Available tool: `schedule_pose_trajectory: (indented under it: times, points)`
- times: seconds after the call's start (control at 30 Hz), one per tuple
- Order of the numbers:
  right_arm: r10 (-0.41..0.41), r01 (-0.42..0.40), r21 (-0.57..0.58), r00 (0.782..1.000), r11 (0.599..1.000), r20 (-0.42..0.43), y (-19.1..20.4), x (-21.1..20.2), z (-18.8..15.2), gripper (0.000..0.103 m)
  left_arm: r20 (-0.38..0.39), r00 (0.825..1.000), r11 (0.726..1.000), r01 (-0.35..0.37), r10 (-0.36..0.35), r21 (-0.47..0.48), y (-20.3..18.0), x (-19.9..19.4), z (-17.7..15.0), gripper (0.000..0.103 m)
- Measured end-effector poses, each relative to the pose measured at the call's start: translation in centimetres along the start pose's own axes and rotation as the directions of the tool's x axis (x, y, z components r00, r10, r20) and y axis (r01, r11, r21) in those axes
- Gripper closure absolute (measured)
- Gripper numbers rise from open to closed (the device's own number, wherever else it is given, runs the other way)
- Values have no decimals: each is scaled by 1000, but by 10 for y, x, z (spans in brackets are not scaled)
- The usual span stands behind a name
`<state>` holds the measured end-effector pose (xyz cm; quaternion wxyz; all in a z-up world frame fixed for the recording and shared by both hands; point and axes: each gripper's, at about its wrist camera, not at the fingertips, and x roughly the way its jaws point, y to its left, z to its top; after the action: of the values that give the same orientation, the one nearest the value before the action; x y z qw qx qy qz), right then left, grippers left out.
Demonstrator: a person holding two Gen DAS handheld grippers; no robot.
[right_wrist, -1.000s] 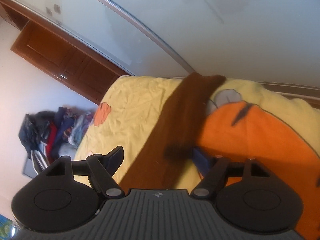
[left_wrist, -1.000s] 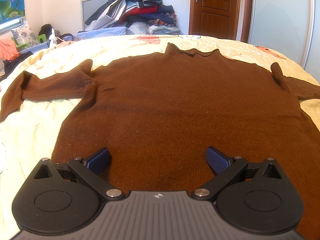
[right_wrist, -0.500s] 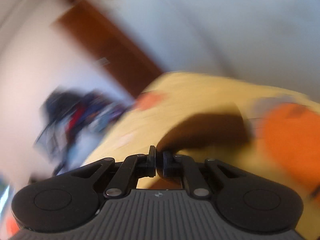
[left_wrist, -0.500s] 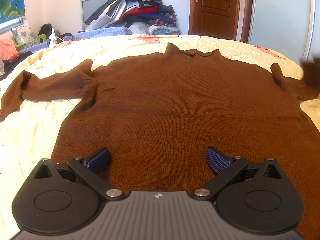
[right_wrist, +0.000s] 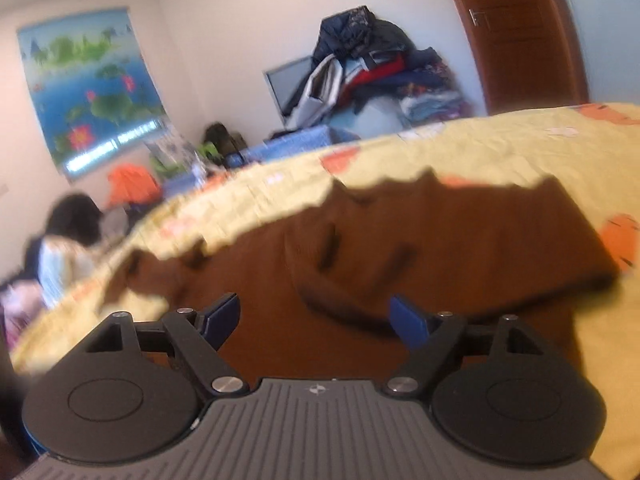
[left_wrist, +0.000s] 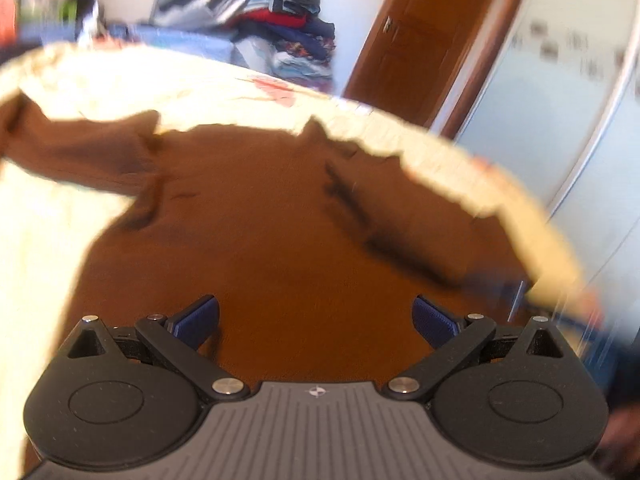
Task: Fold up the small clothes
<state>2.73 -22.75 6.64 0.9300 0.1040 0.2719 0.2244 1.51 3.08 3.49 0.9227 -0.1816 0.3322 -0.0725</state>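
A brown knit sweater (left_wrist: pixel 272 232) lies flat on the yellow bedsheet (left_wrist: pixel 56 208). Its left sleeve (left_wrist: pixel 76 156) stretches out to the left. Its right sleeve (right_wrist: pixel 460 240) now lies folded across the body, with a dark fold line (left_wrist: pixel 384 236) showing in the left wrist view. My left gripper (left_wrist: pixel 316 320) is open and empty over the sweater's lower part. My right gripper (right_wrist: pixel 316 316) is open and empty just above the folded sleeve. Both views are blurred by motion.
A pile of clothes (right_wrist: pixel 368 68) and a screen (right_wrist: pixel 288 80) stand beyond the far side of the bed. A wooden door (left_wrist: pixel 432 36) and a sliding wardrobe (left_wrist: pixel 560 92) are at the right. A person (right_wrist: pixel 68 248) sits at the left.
My right gripper shut on the right sleeve, carried it over the sweater body and opened, letting it go. My left gripper has tilted and shifted, staying open.
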Motion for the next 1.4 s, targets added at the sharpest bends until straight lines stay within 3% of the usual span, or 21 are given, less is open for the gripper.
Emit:
schedule_pose_trajectory:
  times: [0.17, 0.4, 0.47, 0.5, 0.53, 0.57, 0.6, 0.63, 0.7, 0.8, 0.87, 0.93, 1.0, 1.1, 1.2, 1.27, 1.37, 1.4]
  points:
    - [-74, 72, -53, 997, 996, -29, -7, -4, -34, 20, -13, 998, 992, 62, -64, -113, -12, 50, 56, 0]
    - [-62, 62, 3, 996, 998, -67, -11, 2, -34, 14, -158, 987, 998, -51, 44, -44, -37, 142, 106, 2]
    - [-46, 48, 29, 997, 998, -61, -15, 1, -34, 14, -191, 973, 991, -125, 131, 41, -49, 162, 109, 28]
    - [-41, 43, 37, 997, 998, -59, -16, 2, -33, 13, -222, 958, 982, -164, 180, 91, -54, 172, 108, 64]
    - [-37, 39, 42, 998, 998, -58, -17, 2, -33, 13, -231, 948, 973, -191, 217, 130, -56, 177, 106, 72]
    - [-34, 36, 45, 998, 998, -58, -18, 2, -34, 13, -199, 952, 966, -202, 232, 159, -59, 174, 105, 75]
    - [-31, 34, 46, 998, 998, -58, -18, 2, -34, 12, -180, 954, 961, -208, 241, 184, -62, 171, 104, 90]
    - [-28, 31, 46, 998, 998, -59, -17, 2, -34, 11, -152, 956, 955, -219, 251, 200, -66, 165, 105, 94]
    - [-21, 24, 47, 998, 999, -61, -18, 2, -34, 10, -40, 963, 941, -251, 267, 226, -72, 142, 106, 96]
    - [-15, 18, 52, 998, 998, -61, -18, 3, -34, 9, 115, 968, 940, -246, 224, 235, -74, 97, 106, 97]
    - [-11, 14, 57, 998, 998, -60, -19, 3, -34, 9, 215, 953, 940, -261, 215, 220, -69, 72, 105, 97]
    - [-7, 10, 61, 998, 998, -60, -21, 5, -33, 9, 267, 929, 930, -311, 255, 195, -54, 55, 102, 97]
    - [-5, 9, 61, 998, 998, -61, -22, 4, -33, 8, 253, 914, 923, -358, 316, 142, -29, 50, 96, 97]
    - [-6, 9, 57, 998, 998, -63, -20, 4, -32, 7, 116, 902, 904, -424, 416, 57, 21, 64, 81, 97]
    - [-6, 10, 52, 998, 999, -67, -19, 5, -32, 6, -12, 908, 907, -417, 418, 52, 52, 74, 64, 97]
    - [-7, 10, 45, 997, 999, -72, -18, 5, -31, 6, -1, 914, 912, -405, 406, 63, 49, 62, 60, 95]
    - [-8, 12, 43, 997, 999, -74, -18, 3, -23, 8, 64, 911, 911, -410, 407, 51, 42, 24, 64, 78]
    - [-8, 11, 43, 998, 999, -57, -19, -1, -15, 8, 114, 906, 909, -414, 407, 41, 39, 10, 64, 58]
